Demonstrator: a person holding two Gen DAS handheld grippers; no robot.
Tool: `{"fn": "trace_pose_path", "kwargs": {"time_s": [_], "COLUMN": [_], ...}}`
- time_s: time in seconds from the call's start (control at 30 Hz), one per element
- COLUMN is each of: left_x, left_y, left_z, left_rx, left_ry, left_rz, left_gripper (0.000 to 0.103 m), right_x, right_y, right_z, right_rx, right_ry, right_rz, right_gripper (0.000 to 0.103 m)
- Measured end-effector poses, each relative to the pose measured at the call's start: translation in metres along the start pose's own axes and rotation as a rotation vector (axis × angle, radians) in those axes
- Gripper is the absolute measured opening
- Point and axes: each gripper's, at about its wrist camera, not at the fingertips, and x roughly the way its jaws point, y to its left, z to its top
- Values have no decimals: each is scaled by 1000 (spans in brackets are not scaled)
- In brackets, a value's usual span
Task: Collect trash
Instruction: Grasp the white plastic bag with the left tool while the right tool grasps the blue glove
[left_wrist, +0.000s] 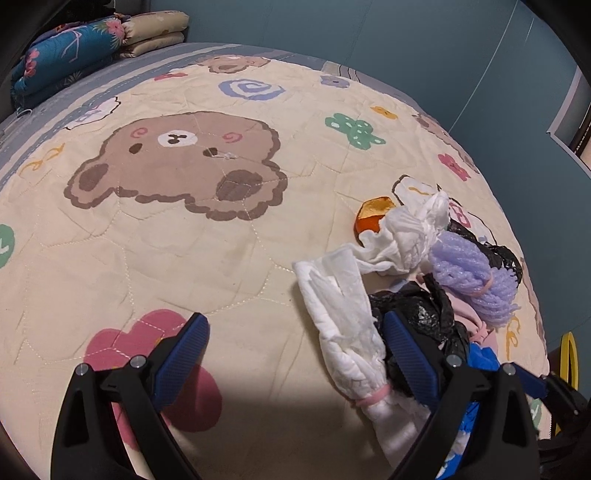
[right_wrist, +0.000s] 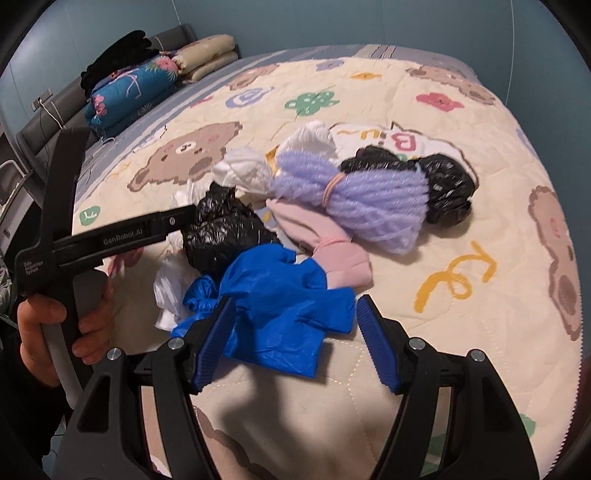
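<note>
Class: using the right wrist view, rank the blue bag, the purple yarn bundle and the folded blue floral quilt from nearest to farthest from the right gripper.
1. Blue bag: between the right gripper fingers.
2. Purple yarn bundle: mid-bed, beyond the bag.
3. Folded blue floral quilt: far left, by the headboard.

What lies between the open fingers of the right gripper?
In the right wrist view, the crumpled blue plastic bag lies between the open fingers of the right gripper, on the bear-print quilt; below the bag, only bare quilt shows.
</note>
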Motion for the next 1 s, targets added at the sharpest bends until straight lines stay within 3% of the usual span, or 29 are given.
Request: {"fn": "trace_pose_path", "kwargs": {"time_s": [0.17, 0.33, 0.43, 0.67, 1.0], "left_x": [1, 4, 5, 0, -29], "left_y": [-1, -8, -9, -6, 9], "left_z": [-1, -5, -7, -8, -13], "left_rx": [0, 21, 20, -1, -27], "left_ry": [2, 24, 28, 27, 7], "left_rz": [-32, -81, -101, -121, -121], "left_gripper": [70, 30, 21, 14, 13], "right_x": [10, 17, 17, 11, -17], "right_y": [4, 11, 13, 9, 10], "right_z": [-3, -7, -9, -9, -8], "right_rx": [-11, -41, -44, -26, -3], "right_ry": [24, 52, 58, 52, -1], "right_rz": [16, 33, 37, 70, 162], "right_gripper": [54, 35, 24, 12, 10]}}
